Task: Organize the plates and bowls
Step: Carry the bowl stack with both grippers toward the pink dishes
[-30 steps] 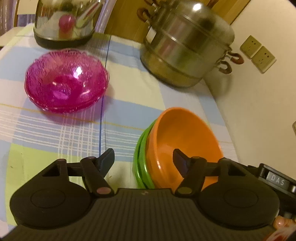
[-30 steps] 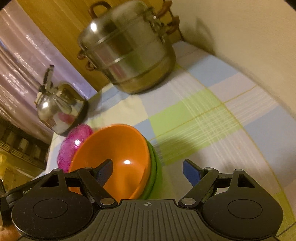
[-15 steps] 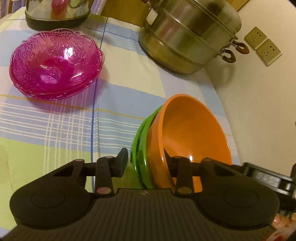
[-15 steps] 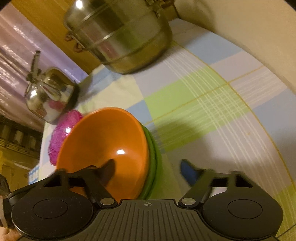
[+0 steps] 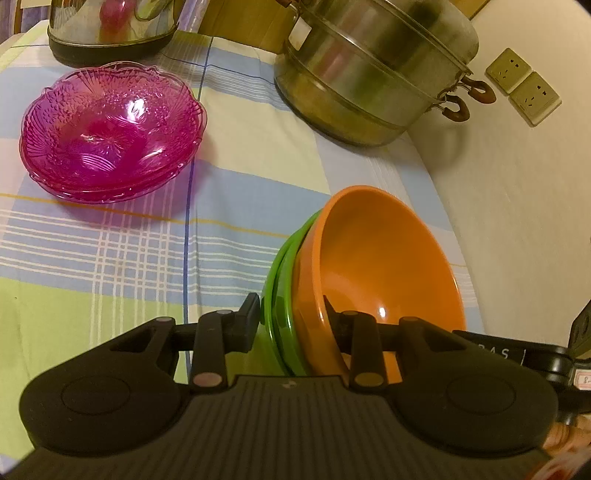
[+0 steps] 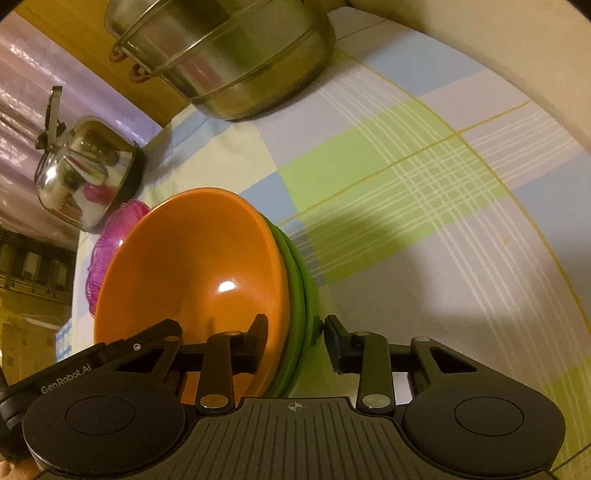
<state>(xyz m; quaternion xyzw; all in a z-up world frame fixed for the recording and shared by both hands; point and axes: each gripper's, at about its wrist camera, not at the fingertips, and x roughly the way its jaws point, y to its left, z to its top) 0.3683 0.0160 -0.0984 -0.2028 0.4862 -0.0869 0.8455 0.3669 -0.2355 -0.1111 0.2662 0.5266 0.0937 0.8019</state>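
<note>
An orange bowl nests in two green bowls, and the stack is tipped on edge over the checked tablecloth. My left gripper is shut on the stack's near rim, one finger outside the green bowls and one inside the orange bowl. From the other side my right gripper straddles the same rim. Its jaws are closing, with one finger inside the orange bowl and the other pad touching the green bowls. A stack of pink glass bowls rests on the cloth beyond.
A large steel steamer pot stands at the back by the wall. A steel kettle is behind the pink bowls. Wall sockets are on the right wall. Bare cloth lies right of the bowl stack.
Both grippers closed in on the orange and green bowl stack. The left one clamped its rim first. The right one came lower and narrowed until its pads met the rim.
</note>
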